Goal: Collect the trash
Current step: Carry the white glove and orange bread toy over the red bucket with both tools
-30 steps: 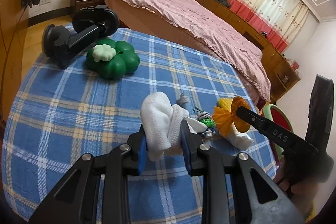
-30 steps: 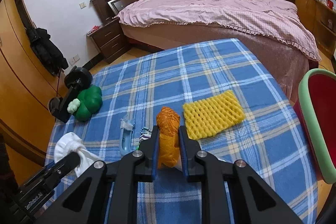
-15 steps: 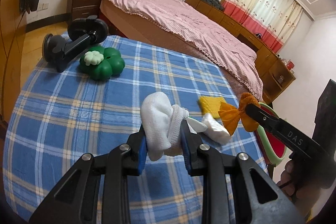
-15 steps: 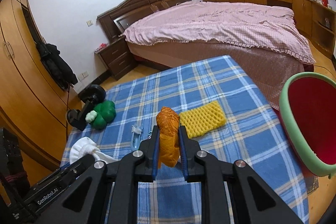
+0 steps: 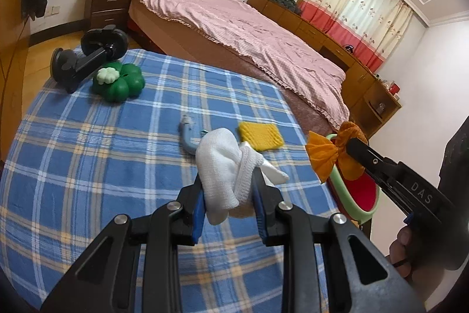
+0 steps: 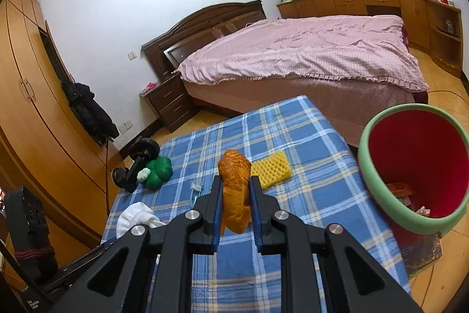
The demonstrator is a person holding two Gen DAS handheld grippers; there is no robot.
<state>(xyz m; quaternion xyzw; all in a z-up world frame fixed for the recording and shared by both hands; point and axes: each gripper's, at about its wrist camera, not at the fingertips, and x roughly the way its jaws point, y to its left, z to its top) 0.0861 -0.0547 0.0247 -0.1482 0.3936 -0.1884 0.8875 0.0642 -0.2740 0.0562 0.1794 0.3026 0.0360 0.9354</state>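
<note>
Roughly upright orange wrapper (image 6: 234, 189), tongs-clamped.

A crumpled white cloth (image 5: 225, 166) hangs pinched in the left tool (image 5: 227, 213), above the worktop (image 5: 102, 166). An orange wrapper (image 6: 234, 189), twisted and upright, sits clamped in the right tool (image 6: 236, 222). A yellow foam net (image 6: 271, 169) lies flat on the far right of the worktop. The green-rimmed red bin (image 6: 378, 189) stands right of it.

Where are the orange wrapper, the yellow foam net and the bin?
orange wrapper (image 6: 235, 189): right wrist view, middle of the crumpled body between the jaws.
yellow foam net (image 5: 260, 135): left wrist view, centre of its top face.
bin (image 6: 370, 166): right wrist view, green rim, left side.
</note>
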